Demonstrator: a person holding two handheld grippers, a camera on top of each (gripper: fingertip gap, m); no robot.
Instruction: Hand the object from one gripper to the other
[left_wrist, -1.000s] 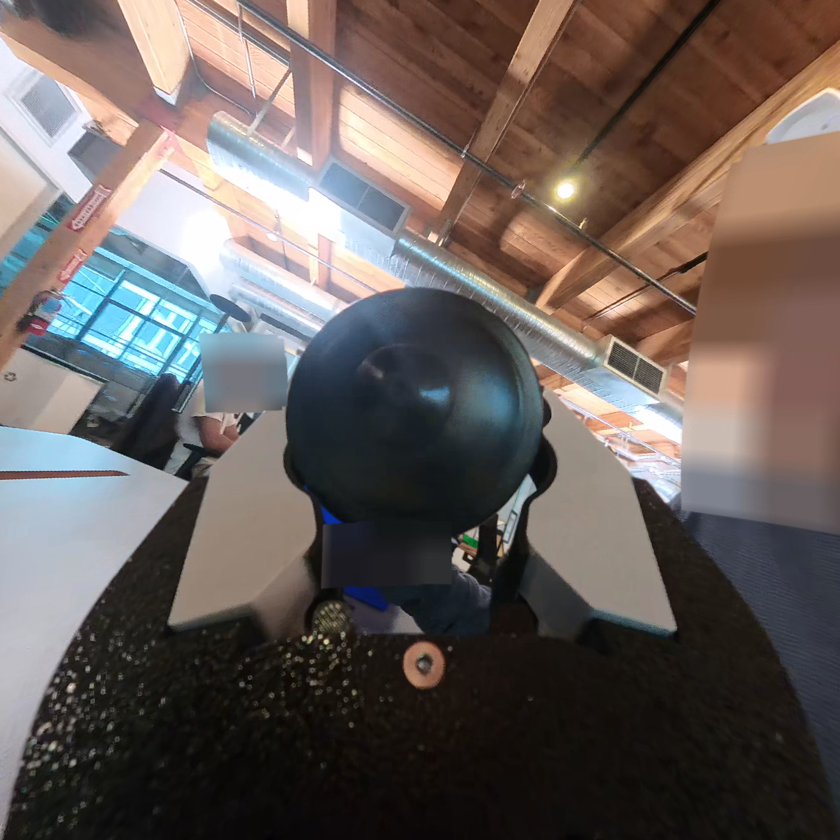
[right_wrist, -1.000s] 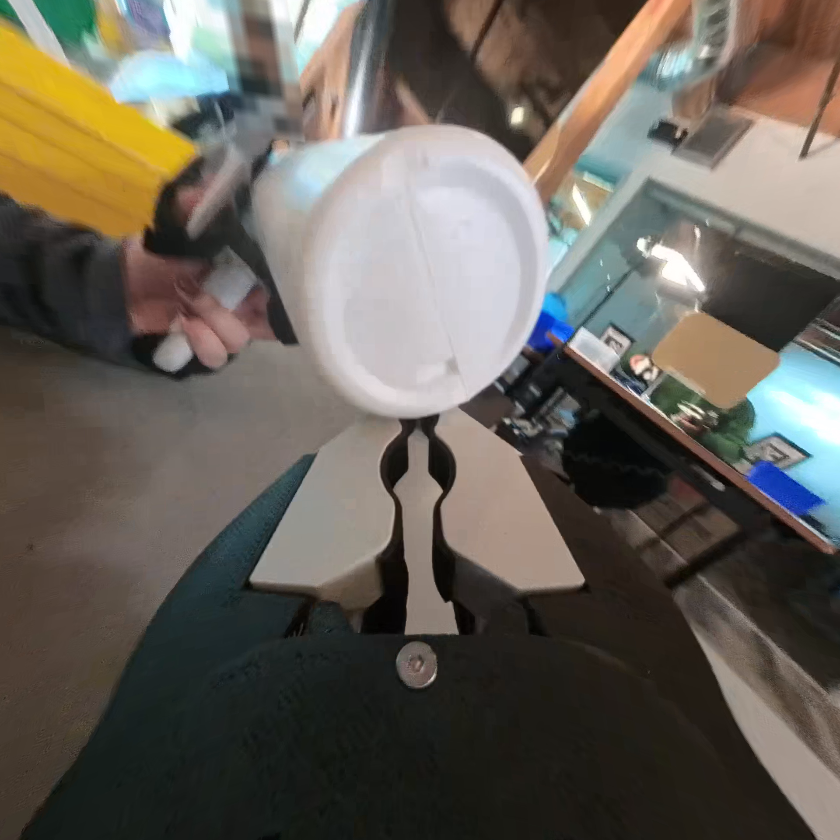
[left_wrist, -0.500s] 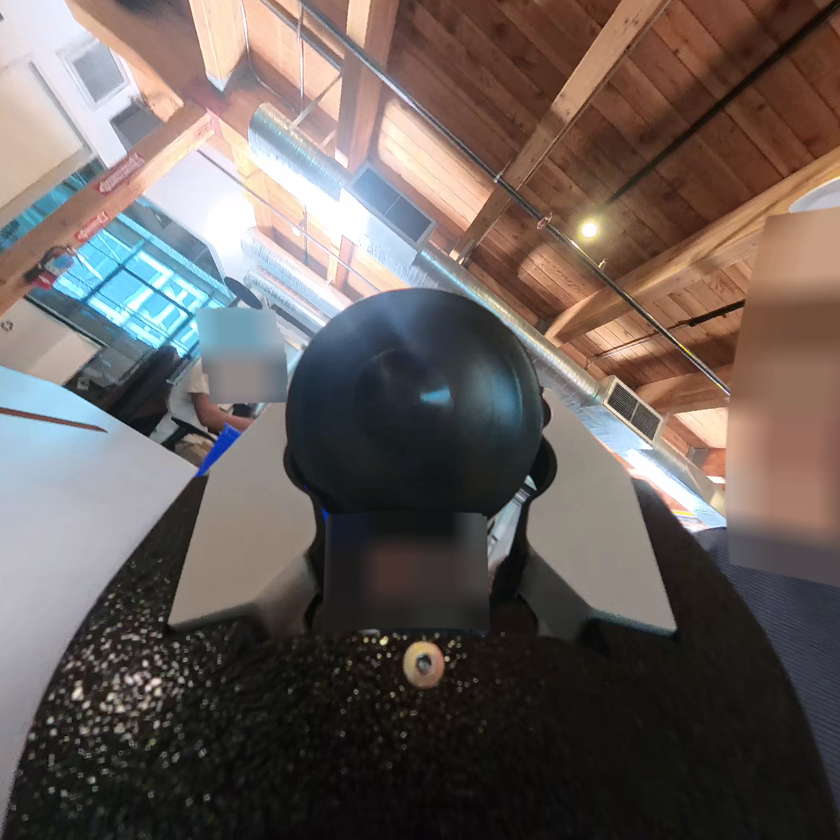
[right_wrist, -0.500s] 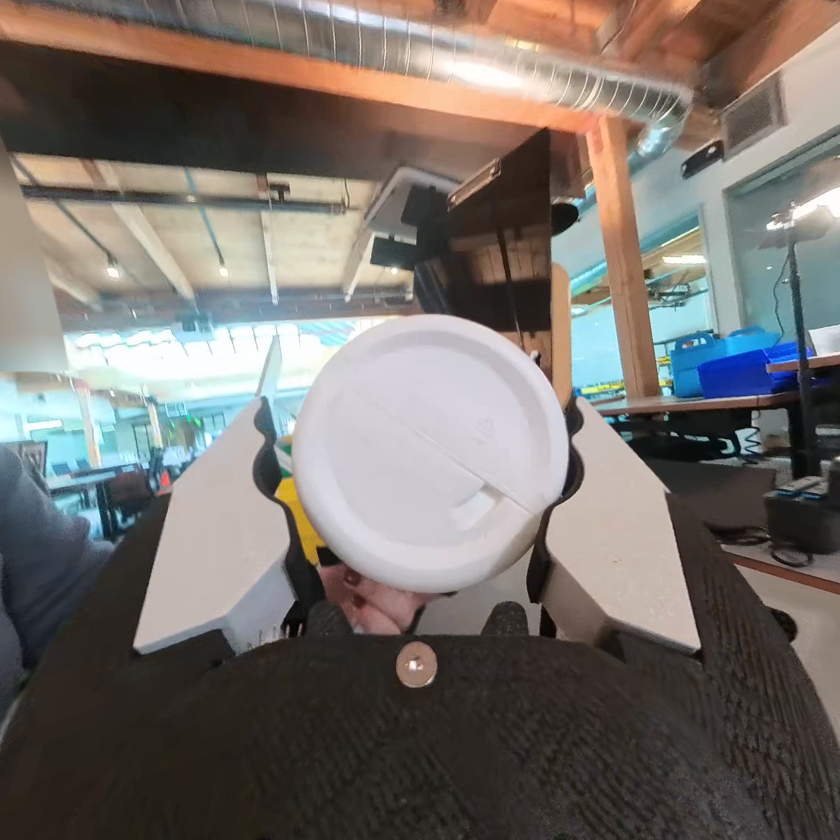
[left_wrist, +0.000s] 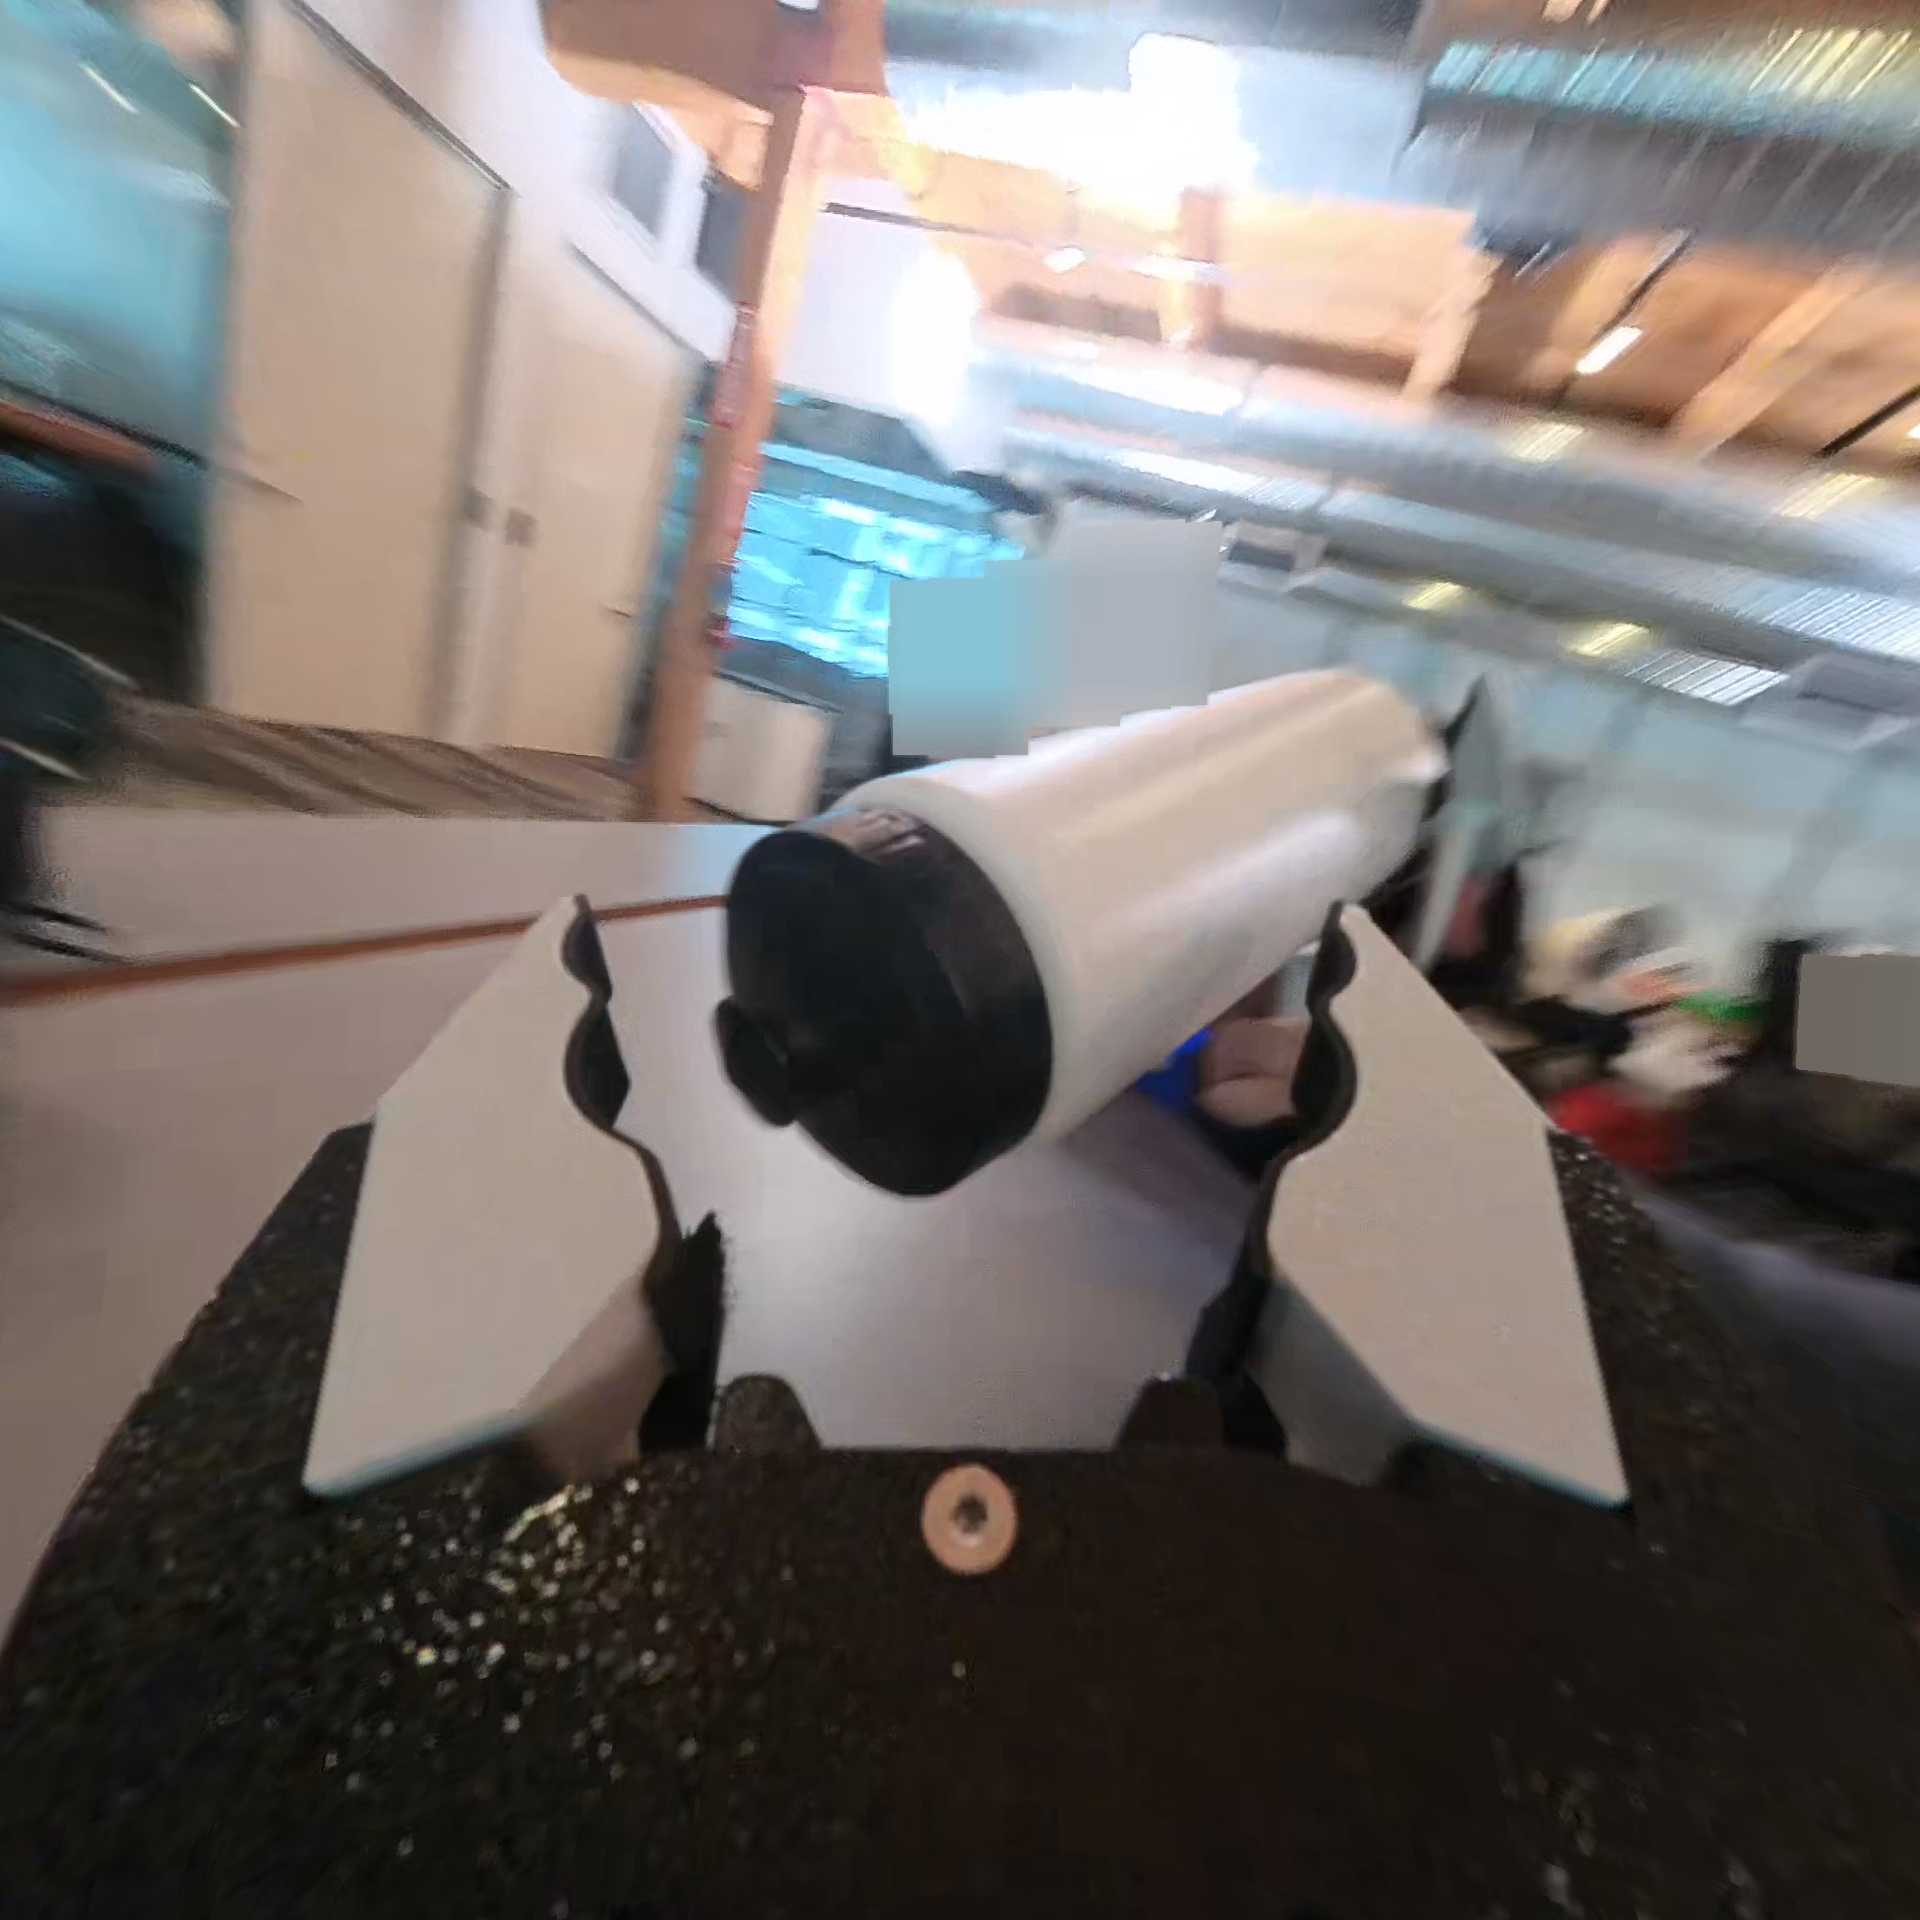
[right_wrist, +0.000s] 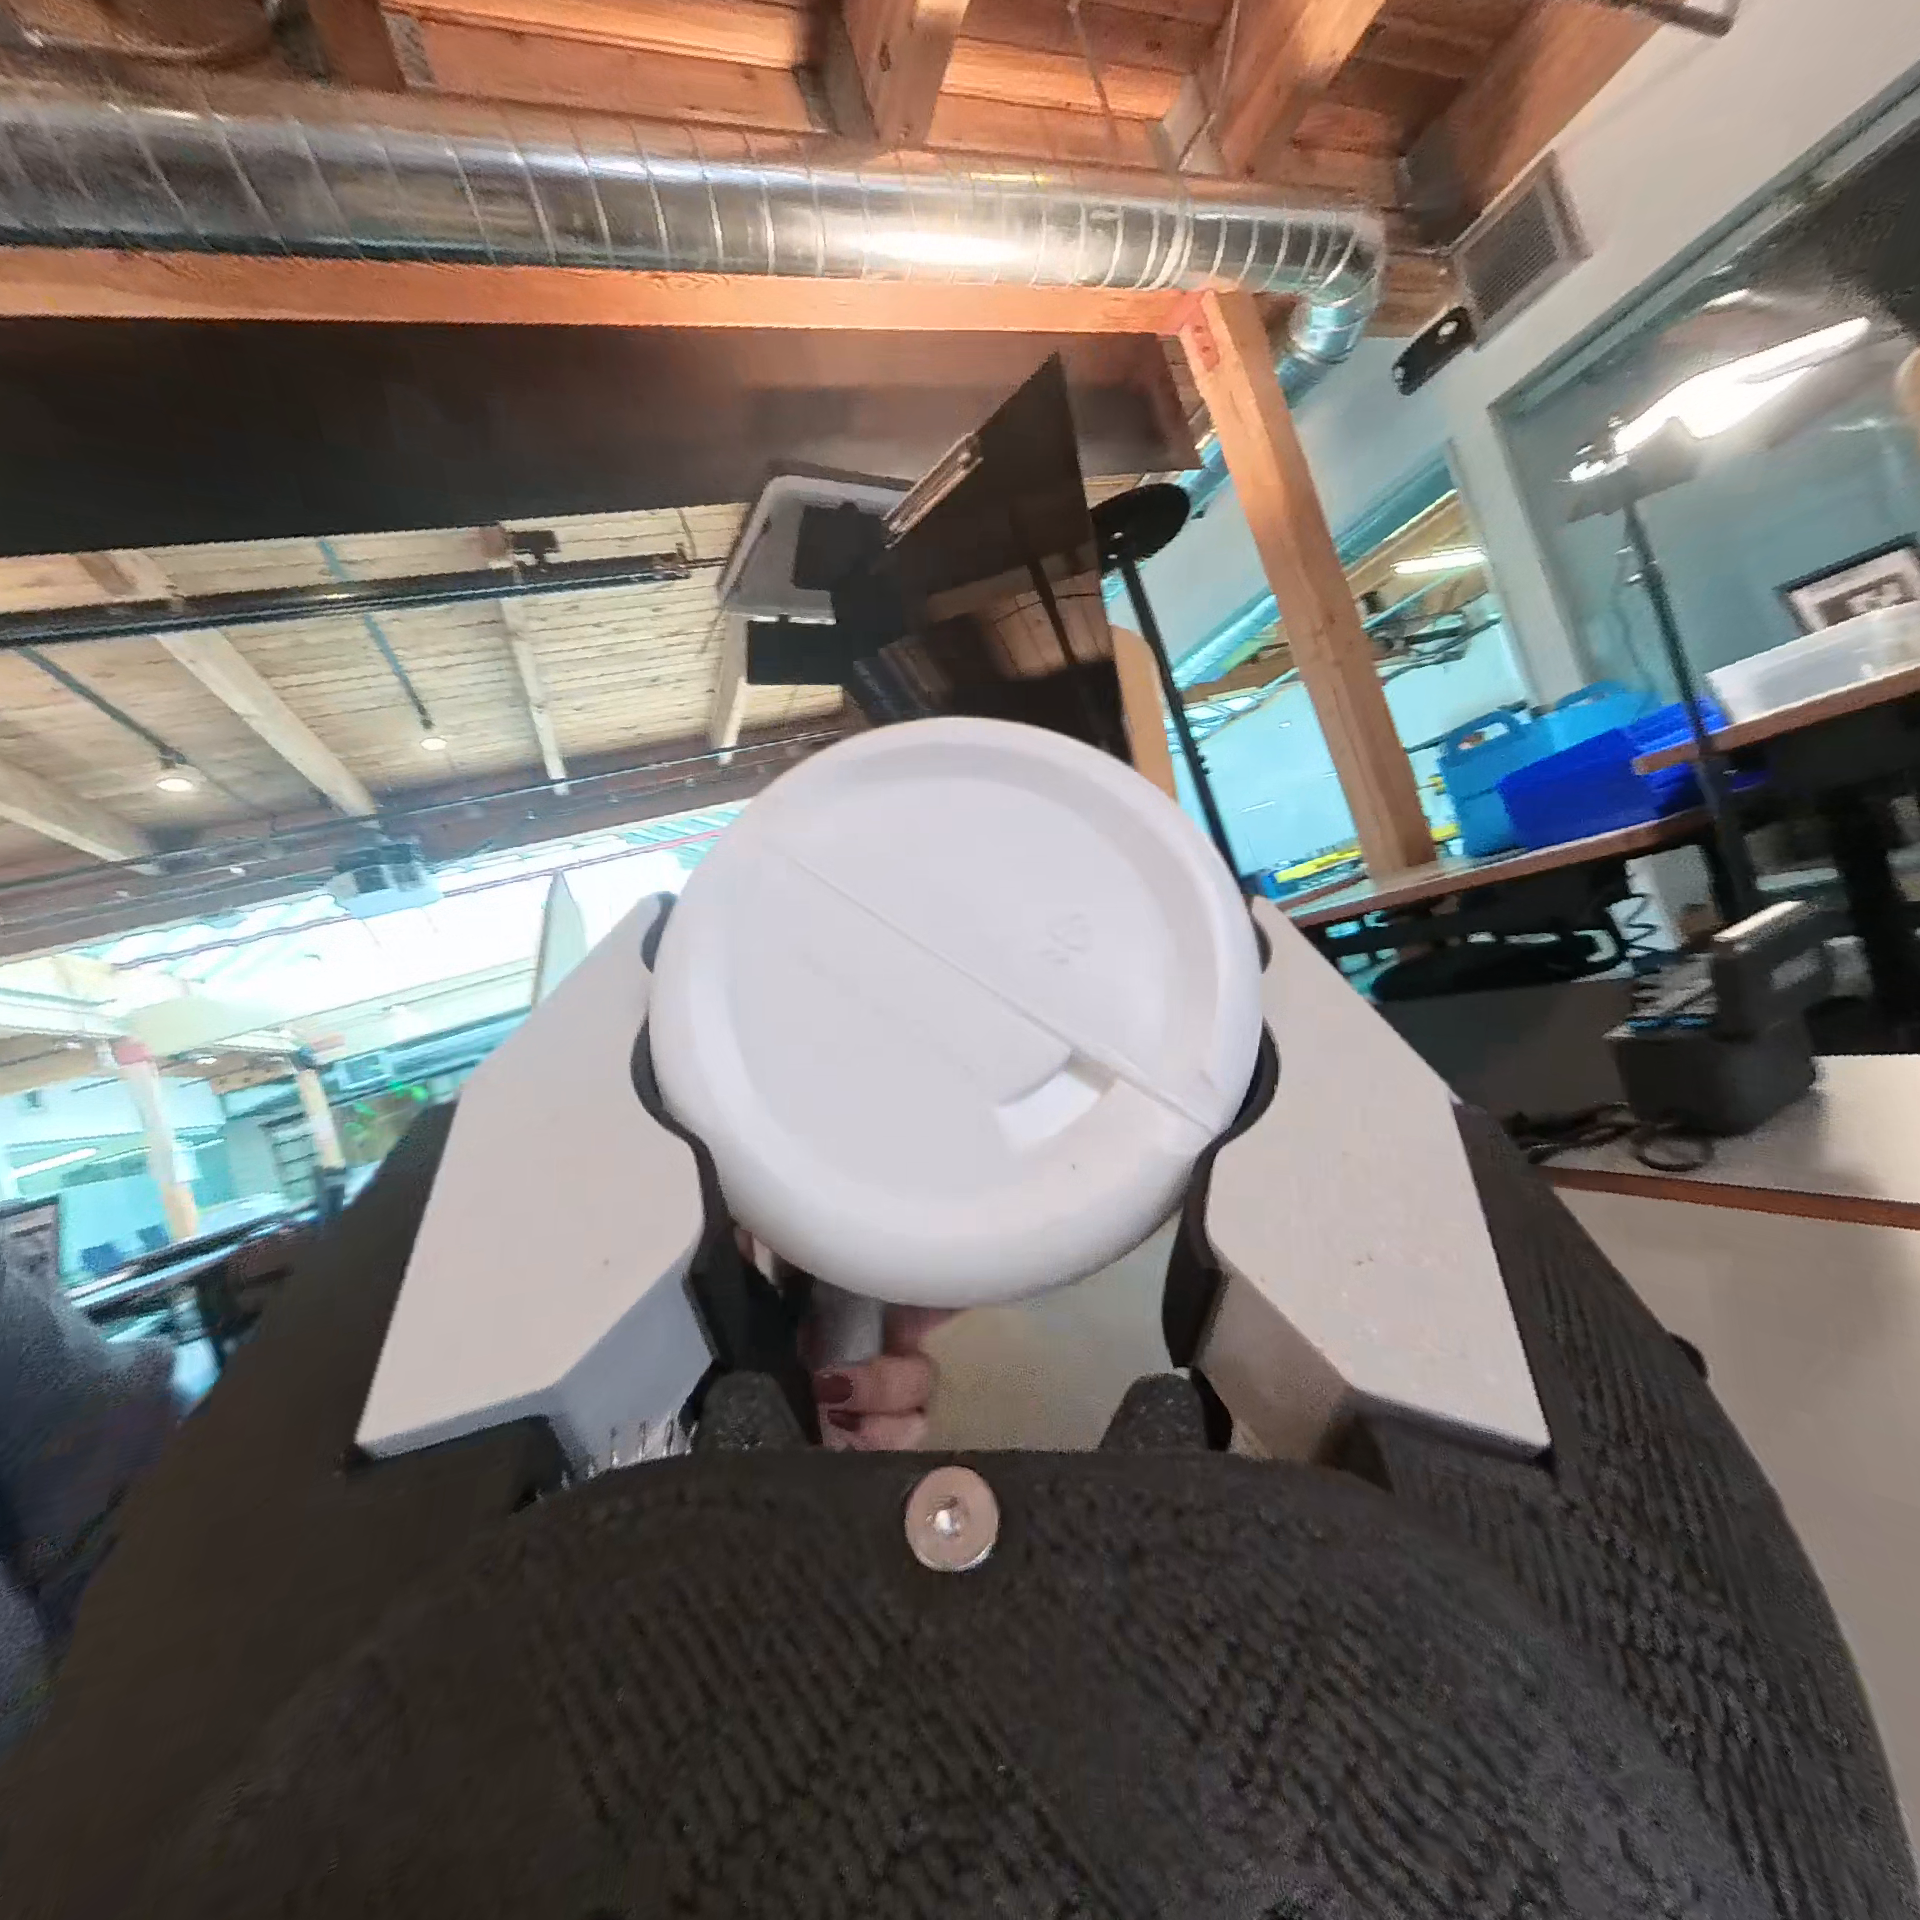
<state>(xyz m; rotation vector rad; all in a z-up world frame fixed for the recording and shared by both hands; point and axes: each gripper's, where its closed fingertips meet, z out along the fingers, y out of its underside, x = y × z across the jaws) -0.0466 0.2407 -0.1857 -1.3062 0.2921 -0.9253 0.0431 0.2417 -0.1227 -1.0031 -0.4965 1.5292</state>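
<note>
Your left gripper (left_wrist: 961, 1081) carries pale grey wedge fingers (left_wrist: 488, 1195) with wavy black inner pads on a speckled black body, one round screw (left_wrist: 968, 1519) at centre. Your right gripper (right_wrist: 951, 1101) matches it, its black shell ribbed; a grey sleeve (right_wrist: 62, 1382) edges the frame.

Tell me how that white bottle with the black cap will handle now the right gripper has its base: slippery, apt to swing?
The white bottle looks smooth and glossy, so it may slip. It is gripped only at its base, the black cap end hanging free beyond the open left gripper, so it could pivot. The round body would probably roll if set down sideways.
</note>
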